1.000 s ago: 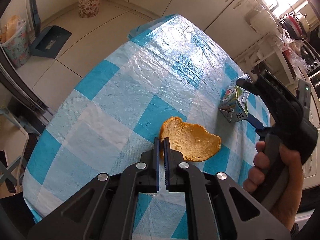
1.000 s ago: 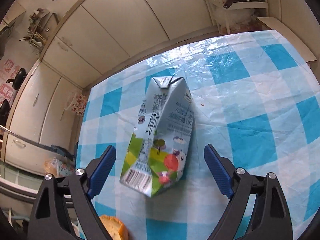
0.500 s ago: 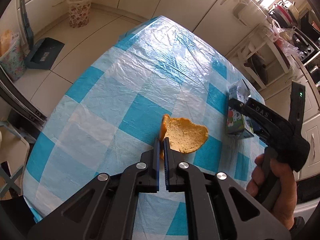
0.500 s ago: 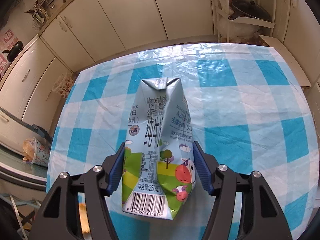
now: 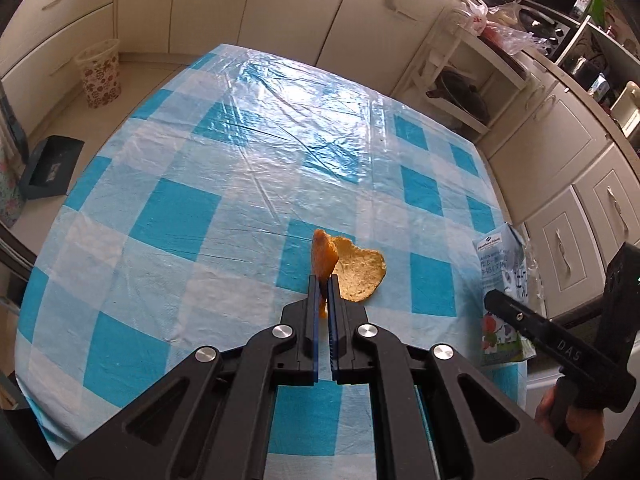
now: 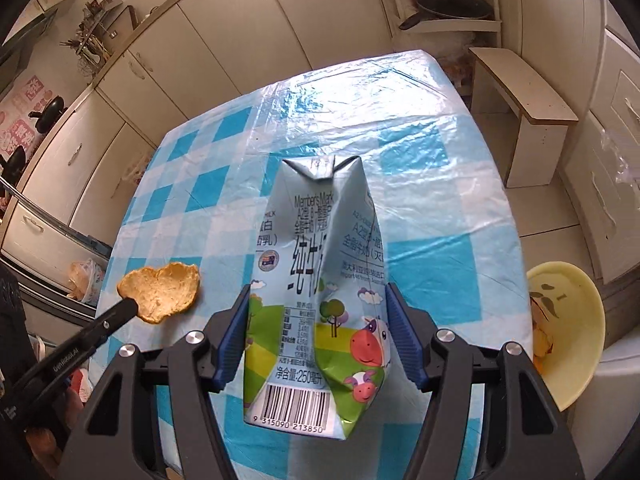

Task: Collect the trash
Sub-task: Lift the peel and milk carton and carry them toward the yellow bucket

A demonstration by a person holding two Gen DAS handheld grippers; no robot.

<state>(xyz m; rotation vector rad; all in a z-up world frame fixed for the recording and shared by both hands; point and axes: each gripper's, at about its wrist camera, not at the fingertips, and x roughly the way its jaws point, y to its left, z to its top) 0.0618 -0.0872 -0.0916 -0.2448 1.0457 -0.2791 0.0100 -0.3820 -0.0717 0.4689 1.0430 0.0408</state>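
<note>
My left gripper is shut on the edge of a curled orange peel, held on edge above the blue-checked tablecloth. In the right wrist view the same peel hangs at the left from the left gripper's fingertips. My right gripper is shut on a dented blue milk carton, its blue pads pressing both sides and the barcode end toward the camera. The left wrist view shows the carton at the right table edge, with one right finger across it.
A yellow bowl with peel scraps sits just off the table's right side. A floral waste basket and a dark dustpan are on the floor to the left. A low wooden stool and cabinets ring the table.
The right gripper's jaws closed onto the milk carton and lifted it clear of the cloth. The left gripper rose with the peel and rolled, turning it on edge.
</note>
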